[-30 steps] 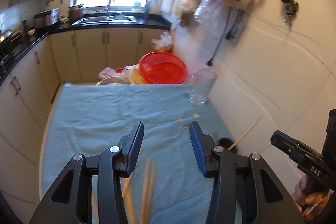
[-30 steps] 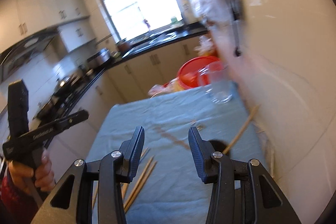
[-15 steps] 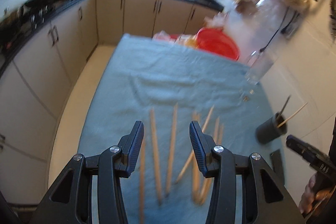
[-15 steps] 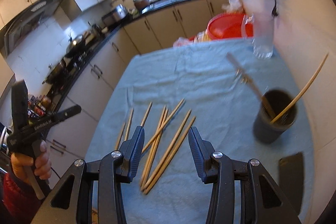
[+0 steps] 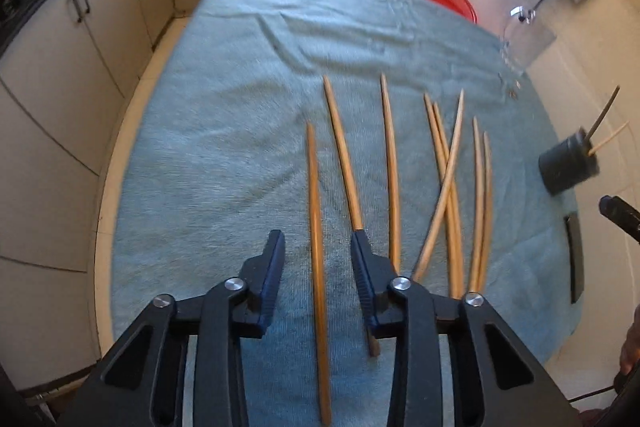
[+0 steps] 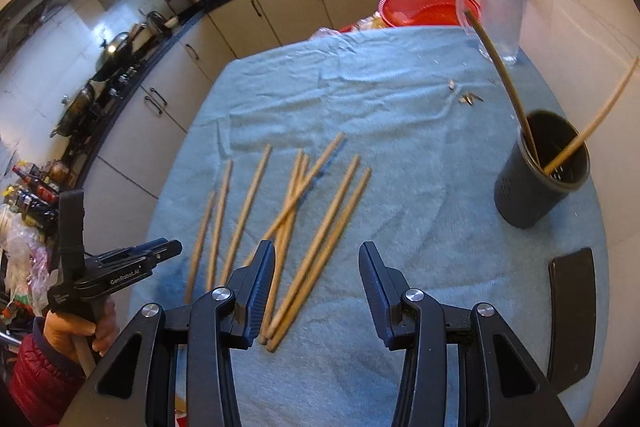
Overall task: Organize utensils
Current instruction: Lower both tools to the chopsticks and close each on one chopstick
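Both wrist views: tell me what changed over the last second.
Both grippers tipped down toward the table: the left gripper now straddles the leftmost chopstick, and the right gripper hangs over the loose chopsticks. Both remain open, nothing grasped. The holder keeps its two chopsticks.

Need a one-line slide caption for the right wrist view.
Open right gripper above loose chopsticks on blue cloth; two more stand in the black holder.

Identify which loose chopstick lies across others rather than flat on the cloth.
The crossing chopstick: it slants diagonally over the close pair right of centre. The other chopsticks lie roughly parallel on the blue cloth, none stacked.
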A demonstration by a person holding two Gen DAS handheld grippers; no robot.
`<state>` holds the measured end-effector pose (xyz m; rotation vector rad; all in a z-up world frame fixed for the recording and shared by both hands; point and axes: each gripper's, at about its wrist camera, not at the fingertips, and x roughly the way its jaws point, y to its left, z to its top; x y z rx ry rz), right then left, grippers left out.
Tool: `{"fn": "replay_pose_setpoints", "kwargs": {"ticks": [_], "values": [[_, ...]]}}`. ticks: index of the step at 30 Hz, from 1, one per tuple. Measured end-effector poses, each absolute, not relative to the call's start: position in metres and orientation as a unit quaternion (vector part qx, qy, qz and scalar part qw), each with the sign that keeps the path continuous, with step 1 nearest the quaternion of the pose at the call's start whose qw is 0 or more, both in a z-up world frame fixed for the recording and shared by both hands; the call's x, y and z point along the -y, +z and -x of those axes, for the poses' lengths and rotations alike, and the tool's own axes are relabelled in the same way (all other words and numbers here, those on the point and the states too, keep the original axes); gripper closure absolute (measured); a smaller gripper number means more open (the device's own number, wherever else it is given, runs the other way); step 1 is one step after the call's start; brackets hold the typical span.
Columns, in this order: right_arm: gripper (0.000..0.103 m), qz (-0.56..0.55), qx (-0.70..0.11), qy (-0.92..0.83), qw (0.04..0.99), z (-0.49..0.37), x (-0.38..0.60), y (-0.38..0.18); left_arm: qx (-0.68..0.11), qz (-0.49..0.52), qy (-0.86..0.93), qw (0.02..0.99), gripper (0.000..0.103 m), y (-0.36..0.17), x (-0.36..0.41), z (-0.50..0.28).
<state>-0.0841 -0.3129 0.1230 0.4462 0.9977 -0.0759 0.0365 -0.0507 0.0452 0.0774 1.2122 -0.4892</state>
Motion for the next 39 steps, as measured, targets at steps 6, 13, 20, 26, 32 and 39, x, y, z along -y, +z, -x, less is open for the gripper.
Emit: {"fn": "replay_pose_setpoints", "kwargs": {"ticks": [6,13,20,26,32,39], "values": [[0.056,-0.228,-0.491,-0.068,0.838,0.087,0.322,0.107,-0.577,-0.058,-0.239,0.779,0.087,0.022,0.067,-0.05],[0.061,-0.258,-0.513,-0.082,0.815,0.064,0.328,0.08,-0.566,-0.089,-0.231,0.786,0.096,0.016,0.08,-0.06],[0.076,-0.279,-0.546,-0.109,0.782,0.013,0.339,0.048,-0.563,-0.093,-0.234,0.787,0.096,0.016,0.072,-0.061],[0.084,-0.287,-0.573,-0.117,0.759,-0.02,0.341,0.022,-0.569,-0.087,-0.239,0.782,0.096,0.015,0.07,-0.064],[0.087,-0.284,-0.586,-0.13,0.747,-0.031,0.343,0.009,-0.573,-0.082,-0.245,0.778,0.096,0.014,0.068,-0.065],[0.095,-0.226,-0.606,-0.141,0.75,-0.047,0.33,0.008,-0.573,-0.089,-0.245,0.777,0.096,0.014,0.076,-0.074]]}}
